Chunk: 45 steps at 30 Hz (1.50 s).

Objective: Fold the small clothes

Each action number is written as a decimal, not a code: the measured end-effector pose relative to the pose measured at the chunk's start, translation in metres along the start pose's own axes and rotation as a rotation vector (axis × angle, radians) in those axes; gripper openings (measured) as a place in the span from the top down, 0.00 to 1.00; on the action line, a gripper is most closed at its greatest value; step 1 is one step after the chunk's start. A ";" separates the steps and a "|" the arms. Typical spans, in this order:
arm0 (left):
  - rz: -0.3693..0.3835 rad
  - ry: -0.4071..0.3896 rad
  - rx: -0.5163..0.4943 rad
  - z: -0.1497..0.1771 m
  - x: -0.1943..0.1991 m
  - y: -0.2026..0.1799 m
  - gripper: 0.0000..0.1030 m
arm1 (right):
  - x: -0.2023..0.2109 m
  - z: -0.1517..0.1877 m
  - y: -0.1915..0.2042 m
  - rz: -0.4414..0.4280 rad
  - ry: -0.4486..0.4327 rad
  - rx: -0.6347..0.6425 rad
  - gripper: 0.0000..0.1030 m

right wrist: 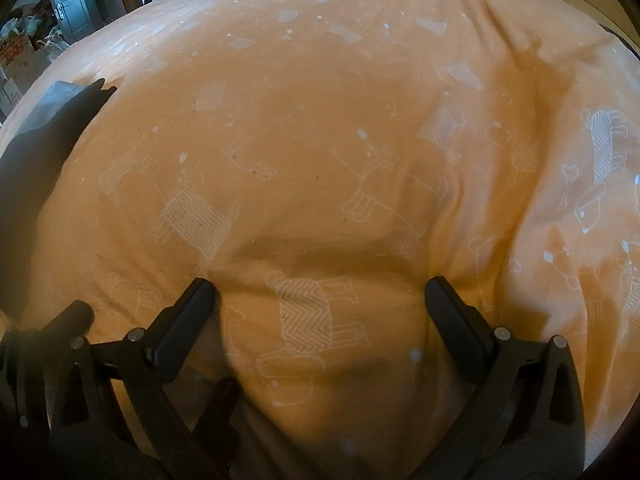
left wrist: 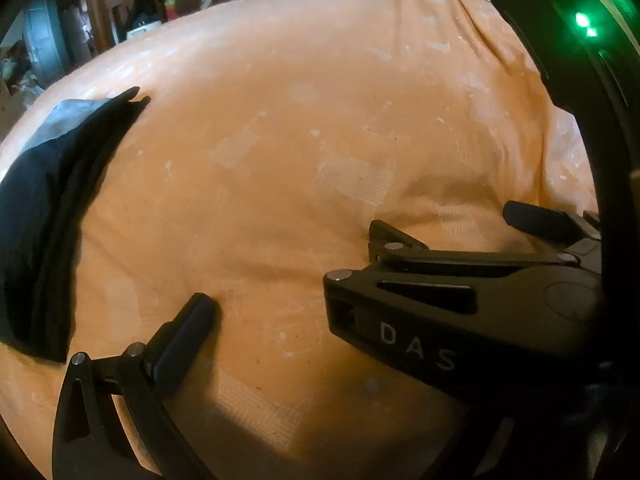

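Tools apart | right tool point(right wrist: 320, 292) fingertips on orange sheet point(right wrist: 320, 120) | left tool point(left wrist: 352, 304) empty

So the folded black cloth garment point(left wrist: 44, 216) lies on the peach animal-print bedsheet point(left wrist: 280, 128), way off to the left of both sets of jaws and a bit ahead of them. The right gripper point(right wrist: 320, 292) sits just right of the left gripper point(left wrist: 348, 292); between the right jaws there's only sheet.
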<state>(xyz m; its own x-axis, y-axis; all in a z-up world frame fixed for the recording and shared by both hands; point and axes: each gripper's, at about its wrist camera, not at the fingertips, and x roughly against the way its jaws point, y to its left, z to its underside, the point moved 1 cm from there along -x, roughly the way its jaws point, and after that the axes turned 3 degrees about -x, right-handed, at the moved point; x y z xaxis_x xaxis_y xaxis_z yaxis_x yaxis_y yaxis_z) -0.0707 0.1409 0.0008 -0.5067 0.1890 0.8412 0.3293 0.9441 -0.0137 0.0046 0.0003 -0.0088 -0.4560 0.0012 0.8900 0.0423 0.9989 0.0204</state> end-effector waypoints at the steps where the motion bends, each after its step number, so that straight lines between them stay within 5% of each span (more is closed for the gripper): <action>1: 0.003 0.001 -0.002 0.001 0.001 0.003 0.00 | 0.000 0.000 0.001 0.001 -0.001 -0.001 0.00; 45: -0.052 -0.004 0.070 -0.007 -0.016 0.005 0.00 | 0.001 -0.003 0.008 0.030 -0.021 0.017 0.00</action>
<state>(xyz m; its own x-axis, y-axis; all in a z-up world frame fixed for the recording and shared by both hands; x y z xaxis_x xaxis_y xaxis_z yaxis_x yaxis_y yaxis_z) -0.0557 0.1409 -0.0086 -0.5248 0.1405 0.8395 0.2460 0.9692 -0.0085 0.0073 0.0082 -0.0062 -0.4730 0.0320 0.8805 0.0410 0.9991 -0.0143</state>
